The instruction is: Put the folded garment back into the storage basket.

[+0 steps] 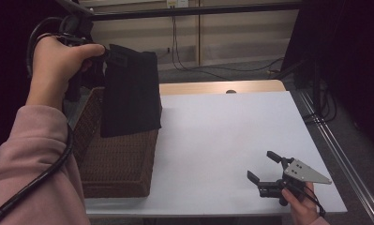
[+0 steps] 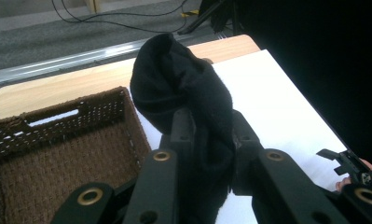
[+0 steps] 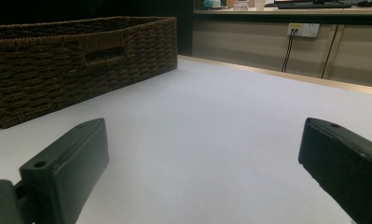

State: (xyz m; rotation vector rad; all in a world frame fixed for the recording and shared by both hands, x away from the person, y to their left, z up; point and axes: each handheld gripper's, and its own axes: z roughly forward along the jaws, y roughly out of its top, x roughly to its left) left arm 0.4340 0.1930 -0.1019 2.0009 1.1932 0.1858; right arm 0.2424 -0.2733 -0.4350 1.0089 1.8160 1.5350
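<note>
Two grippers were at work. The left gripper [image 1: 110, 55], in the upper left of the high view, was clamped on the top edge of a black cloth [image 1: 130, 93]. The cloth hung straight down from it, its long axis upright, with the lower hem over the right rim of the woven basket [image 1: 119, 159]. The basket's open inside lay to the left of the cloth, so I judged the left hand must carry it that way. The right gripper [image 1: 265, 168] rested low right on the white bench [image 1: 222, 136], jaws apart and empty, well apart from the cloth.
</note>
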